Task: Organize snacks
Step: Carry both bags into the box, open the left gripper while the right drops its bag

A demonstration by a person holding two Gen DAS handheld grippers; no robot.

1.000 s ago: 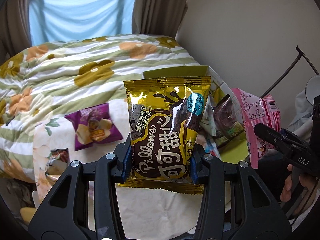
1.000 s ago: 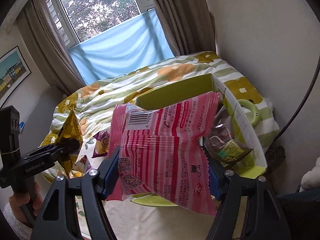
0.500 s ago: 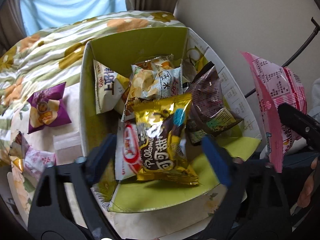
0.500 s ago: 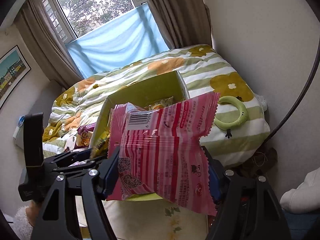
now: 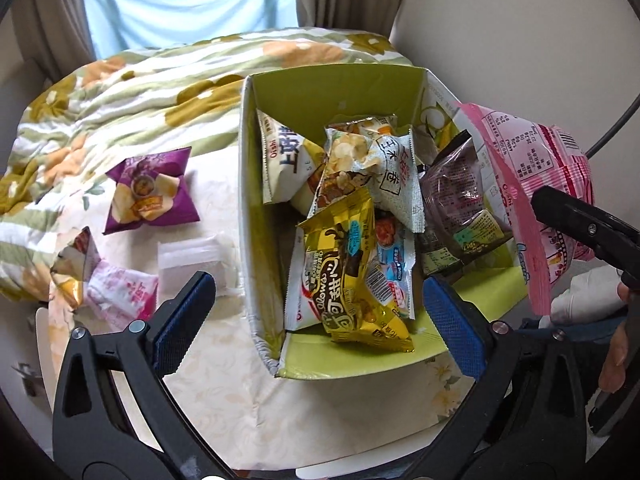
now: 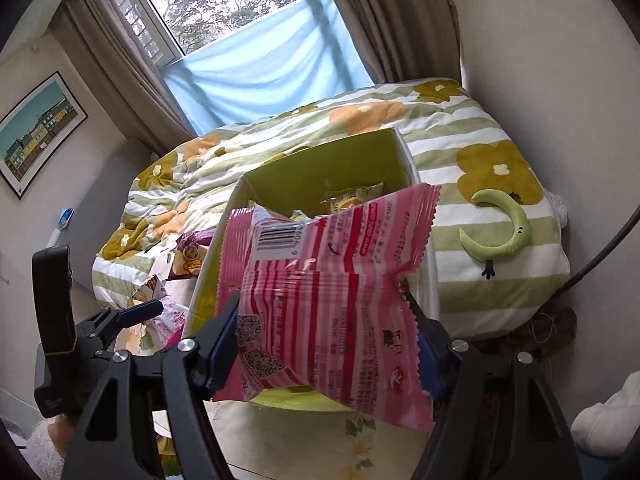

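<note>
A green-lined cardboard box (image 5: 332, 96) stands on the table and holds several snack packs. A gold chocolate-pillow pack (image 5: 352, 276) lies on top at the box's near end. My left gripper (image 5: 320, 304) is open and empty, just above the box's near edge. My right gripper (image 6: 328, 340) is shut on a pink striped snack pack (image 6: 328, 288), held above the box's (image 6: 320, 168) right side. The pink pack also shows at the right of the left wrist view (image 5: 532, 184).
A purple chip pack (image 5: 150, 192), a pink-and-white pack (image 5: 120, 292) and a clear plastic wrapper (image 5: 192, 260) lie on the table left of the box. A floral duvet (image 5: 160, 76) lies behind. A green crescent toy (image 6: 504, 228) rests on the bed.
My left gripper opened and let the gold pack fall into the box, then drew back slightly. My right gripper carried the pink pack closer over the box.
</note>
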